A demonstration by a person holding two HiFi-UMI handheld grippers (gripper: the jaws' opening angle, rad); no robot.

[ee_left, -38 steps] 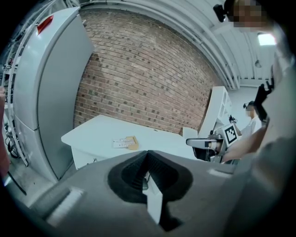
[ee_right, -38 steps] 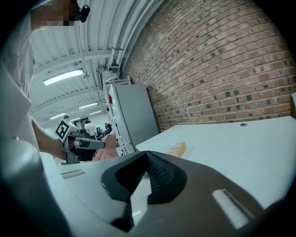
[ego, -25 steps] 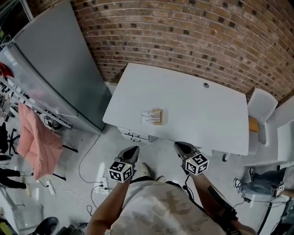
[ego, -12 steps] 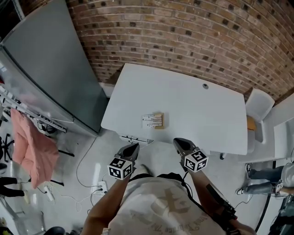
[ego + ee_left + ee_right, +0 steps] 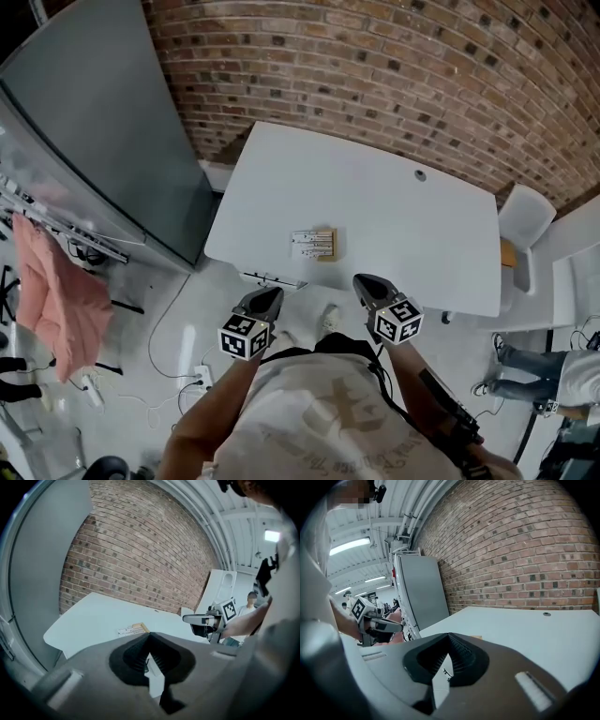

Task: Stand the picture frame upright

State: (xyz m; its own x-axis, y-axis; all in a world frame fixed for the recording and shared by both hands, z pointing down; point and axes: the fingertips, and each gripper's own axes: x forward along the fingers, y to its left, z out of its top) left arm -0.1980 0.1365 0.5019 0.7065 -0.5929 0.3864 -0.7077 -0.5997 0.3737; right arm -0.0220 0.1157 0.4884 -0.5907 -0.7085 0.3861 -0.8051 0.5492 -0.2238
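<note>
On the desk (image 5: 403,234) the picture frame (image 5: 312,244) lay flat, unreached; the left tool (image 5: 266,298) and right tool (image 5: 367,285), both closed and empty, would need to close in and open.

One white rectangular table (image 5: 394,225) is standing in view, showing one round grey cable hole (image 5: 420,174) in its top. One small flat picture frame with a pale wooden edge (image 5: 314,245) is lying on it. Two grey hand-held grippers are showing, the left gripper (image 5: 270,294) and the right gripper (image 5: 363,280), each carrying one black-and-white marker cube (image 5: 244,336) (two cubes in all). One tall grey panel (image 5: 94,122), one red brick wall (image 5: 375,66), one white moulded chair (image 5: 522,217) and one pink hanging cloth (image 5: 56,300) are also being counted.
</note>
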